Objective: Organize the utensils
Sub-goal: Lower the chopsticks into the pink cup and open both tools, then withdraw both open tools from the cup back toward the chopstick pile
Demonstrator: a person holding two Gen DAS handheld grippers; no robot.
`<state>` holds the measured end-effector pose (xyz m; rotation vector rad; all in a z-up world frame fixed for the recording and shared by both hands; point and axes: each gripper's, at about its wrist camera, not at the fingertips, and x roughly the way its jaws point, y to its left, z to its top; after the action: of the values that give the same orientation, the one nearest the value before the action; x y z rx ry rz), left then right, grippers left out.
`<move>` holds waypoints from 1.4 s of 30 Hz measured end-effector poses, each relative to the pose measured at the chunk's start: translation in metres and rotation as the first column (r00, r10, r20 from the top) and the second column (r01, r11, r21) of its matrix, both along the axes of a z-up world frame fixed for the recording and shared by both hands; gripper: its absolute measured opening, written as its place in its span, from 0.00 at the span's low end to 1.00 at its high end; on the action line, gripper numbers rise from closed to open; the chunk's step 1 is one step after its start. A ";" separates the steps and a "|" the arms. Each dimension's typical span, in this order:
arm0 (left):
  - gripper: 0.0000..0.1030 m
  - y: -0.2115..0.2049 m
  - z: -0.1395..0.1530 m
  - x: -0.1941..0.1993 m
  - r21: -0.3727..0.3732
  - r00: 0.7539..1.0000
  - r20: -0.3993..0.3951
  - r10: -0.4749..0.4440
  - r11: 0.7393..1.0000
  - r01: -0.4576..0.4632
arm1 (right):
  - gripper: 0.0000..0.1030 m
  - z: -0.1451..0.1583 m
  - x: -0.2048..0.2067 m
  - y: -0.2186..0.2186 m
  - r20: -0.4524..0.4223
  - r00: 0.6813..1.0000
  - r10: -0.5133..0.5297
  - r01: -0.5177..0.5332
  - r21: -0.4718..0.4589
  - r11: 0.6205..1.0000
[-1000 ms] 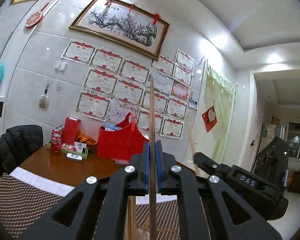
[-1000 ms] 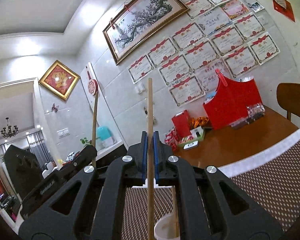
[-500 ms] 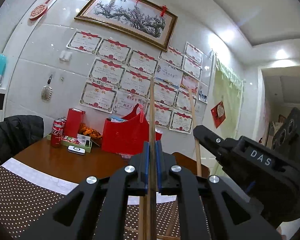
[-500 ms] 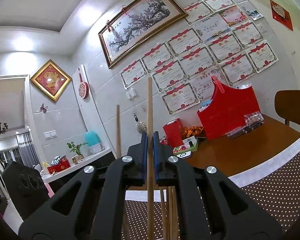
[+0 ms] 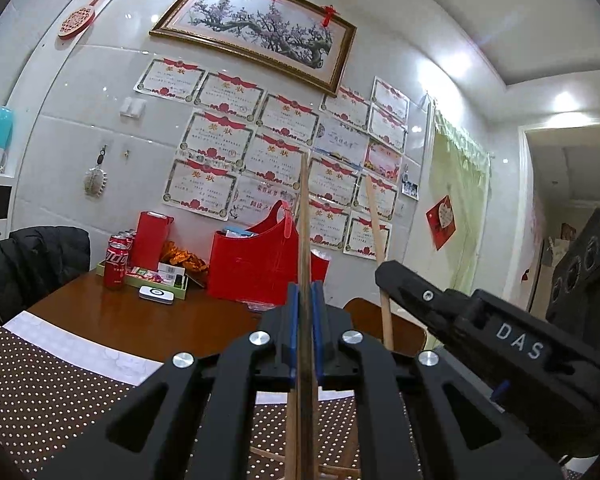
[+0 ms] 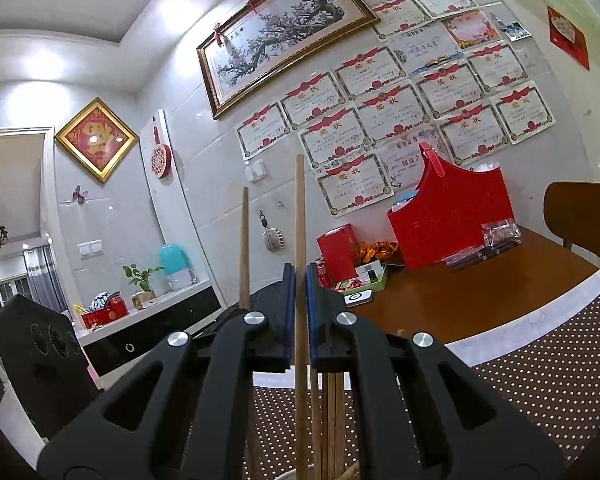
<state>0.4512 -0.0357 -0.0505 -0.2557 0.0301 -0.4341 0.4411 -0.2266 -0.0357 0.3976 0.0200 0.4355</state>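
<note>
My left gripper [image 5: 305, 292] is shut on a dark wooden chopstick [image 5: 305, 216] that stands upright between its blue pads. My right gripper [image 6: 299, 276] is shut on a light wooden chopstick [image 6: 299, 208], also upright. The right gripper's body [image 5: 500, 344] shows at the right of the left wrist view with its chopstick [image 5: 376, 236]. The left gripper's chopstick [image 6: 244, 244] shows left of centre in the right wrist view. More chopsticks [image 6: 332, 420] stand below the right gripper, and some lie on the mat [image 5: 332, 470] under the left one.
A brown dotted placemat [image 5: 52, 400] covers the near table. At the back stand a red basket [image 5: 256, 264], a red box [image 5: 150, 236], cola cans [image 5: 115, 264] and a green tray [image 5: 160, 284]. A wooden chair [image 6: 584, 216] stands at the right.
Both grippers have drawn closer together and tilted down a little. The other gripper's chopstick has moved nearer the centre in each view. Both stay shut on their chopsticks.
</note>
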 end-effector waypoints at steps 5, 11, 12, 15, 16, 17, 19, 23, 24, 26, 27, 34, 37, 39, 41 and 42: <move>0.06 -0.002 -0.004 0.002 0.014 1.000 -0.012 0.000 1.000 0.000 | 0.06 -0.006 0.001 0.006 -0.004 1.000 -0.017 0.016 -0.029 0.999; 0.06 0.000 -0.007 0.005 0.021 1.000 -0.029 0.000 1.000 0.000 | 0.07 -0.013 0.002 0.007 -0.039 0.999 -0.027 0.025 -0.058 0.998; 0.06 0.001 -0.007 0.005 0.020 1.000 -0.032 0.001 1.000 0.000 | 0.07 -0.014 0.002 0.006 -0.044 0.999 -0.028 0.025 -0.061 0.998; 0.06 0.003 -0.008 0.005 0.016 0.999 -0.038 -0.001 1.000 0.002 | 0.07 -0.014 -0.001 0.002 -0.057 0.998 -0.031 0.027 -0.067 0.997; 0.06 0.003 -0.007 0.005 0.016 0.999 -0.040 -0.002 1.000 0.003 | 0.07 -0.014 0.000 0.001 -0.064 0.998 -0.027 0.022 -0.070 0.997; 0.06 0.003 -0.007 0.005 0.016 0.999 -0.041 -0.003 1.000 0.004 | 0.07 -0.014 0.000 0.001 -0.068 0.997 -0.024 0.019 -0.072 0.997; 0.07 0.003 -0.008 0.005 0.021 0.999 -0.048 -0.013 1.000 0.014 | 0.12 -0.015 0.002 0.001 -0.095 0.995 -0.006 -0.001 -0.077 0.997; 0.44 0.003 -0.007 0.004 0.031 0.998 -0.058 0.000 1.000 0.002 | 0.88 -0.013 -0.009 -0.005 -0.093 0.995 -0.021 0.017 -0.050 0.999; 0.49 0.005 -0.006 0.001 0.021 0.999 -0.052 0.010 1.000 -0.009 | 0.88 -0.011 -0.013 -0.007 -0.083 0.996 -0.030 0.027 -0.047 0.999; 0.53 0.008 -0.003 -0.003 0.016 0.999 -0.044 0.017 1.000 -0.017 | 0.89 -0.005 -0.020 -0.011 -0.075 0.997 -0.031 0.028 -0.042 0.999; 0.55 0.009 0.001 -0.006 0.021 0.999 -0.042 0.027 0.999 -0.026 | 0.90 -0.003 -0.023 -0.014 -0.074 0.997 -0.029 0.027 -0.035 0.999; 0.76 0.016 0.026 -0.042 0.074 0.995 -0.034 0.093 0.993 -0.090 | 0.94 0.019 -0.051 -0.024 -0.054 0.997 -0.051 0.049 -0.033 0.998; 0.81 0.017 0.034 -0.063 0.116 0.993 -0.043 0.106 0.988 -0.100 | 0.94 0.027 -0.065 -0.027 -0.048 0.997 -0.065 0.063 -0.044 0.997; 0.81 0.016 0.036 -0.077 0.147 0.990 -0.057 0.126 0.982 -0.117 | 0.94 0.032 -0.079 -0.029 -0.040 0.996 -0.083 0.080 -0.067 0.995; 0.81 0.015 0.037 -0.092 0.176 0.986 -0.078 0.149 0.975 -0.134 | 0.94 0.035 -0.091 -0.031 -0.040 0.995 -0.092 0.088 -0.083 0.993; 0.81 0.015 0.037 -0.097 0.187 0.984 -0.090 0.156 0.973 -0.137 | 0.94 0.035 -0.097 -0.032 -0.042 0.995 -0.095 0.091 -0.090 0.992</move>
<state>0.3538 -0.0202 -0.0139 -0.1007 0.1516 -0.2682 0.3444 -0.2581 -0.0002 0.3203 0.0654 0.3318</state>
